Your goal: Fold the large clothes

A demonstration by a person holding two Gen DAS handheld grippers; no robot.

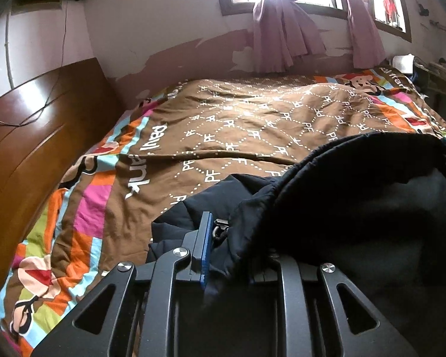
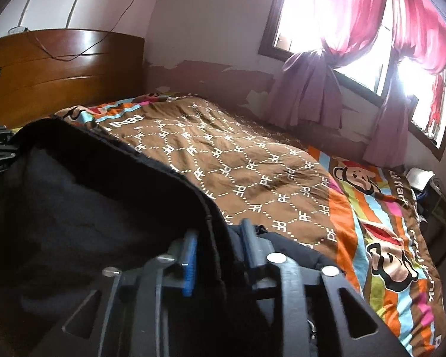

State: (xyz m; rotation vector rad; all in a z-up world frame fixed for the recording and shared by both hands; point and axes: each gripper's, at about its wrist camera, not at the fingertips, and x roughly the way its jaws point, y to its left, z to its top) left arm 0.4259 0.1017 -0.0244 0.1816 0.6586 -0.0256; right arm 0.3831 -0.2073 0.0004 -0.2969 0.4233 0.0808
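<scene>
Left gripper [image 1: 220, 247] angled down, blue-padded finger [image 1: 205, 247] pressed into dark cloth with the other finger buried under it, jaws nearly together; right gripper [image 2: 217, 253] tilted gently down, blue pads [image 2: 189, 264] standing apart with a fold of cloth loose between them.
</scene>
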